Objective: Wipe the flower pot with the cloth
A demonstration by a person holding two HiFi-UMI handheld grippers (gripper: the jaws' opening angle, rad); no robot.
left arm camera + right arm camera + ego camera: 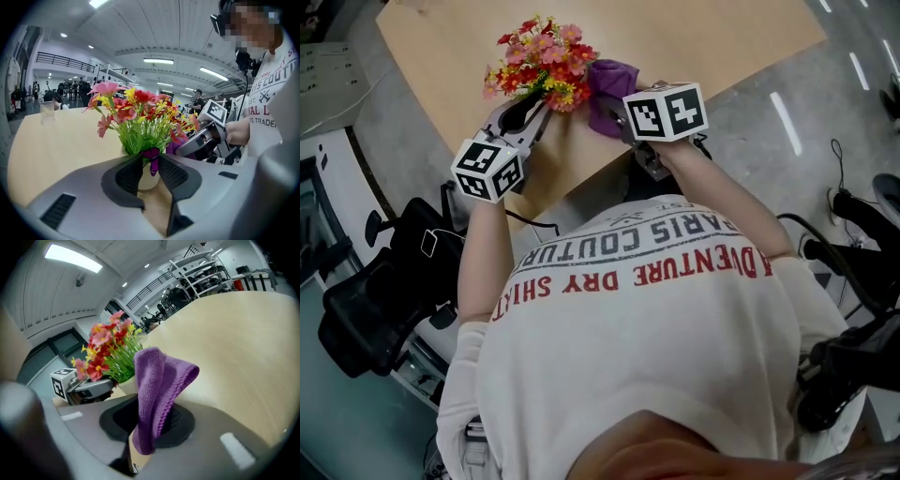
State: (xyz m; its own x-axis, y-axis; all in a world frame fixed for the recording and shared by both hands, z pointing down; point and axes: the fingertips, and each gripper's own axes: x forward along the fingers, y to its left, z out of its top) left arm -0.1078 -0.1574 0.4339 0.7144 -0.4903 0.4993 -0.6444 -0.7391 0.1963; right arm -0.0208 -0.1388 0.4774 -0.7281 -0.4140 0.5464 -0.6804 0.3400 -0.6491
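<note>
A bunch of red, pink and yellow artificial flowers point(542, 58) stands in a small cream flower pot point(149, 180) on the wooden table point(712, 37). In the head view the blooms hide the pot. My left gripper point(150, 164) has a pad on each side of the pot and is shut on it; a purple butterfly ornament hangs just above the jaws. My right gripper point(152, 416) is shut on a folded purple cloth point(161, 373), which sticks up out of the jaws. The cloth point(609, 80) sits just right of the flowers, close to the pot point(127, 386); contact cannot be told.
The table's near edge runs just below both grippers. A clear cup point(47, 111) stands far off on the tabletop. A black office chair point(366, 309) is at the left on the floor, and cables and dark gear lie at the right.
</note>
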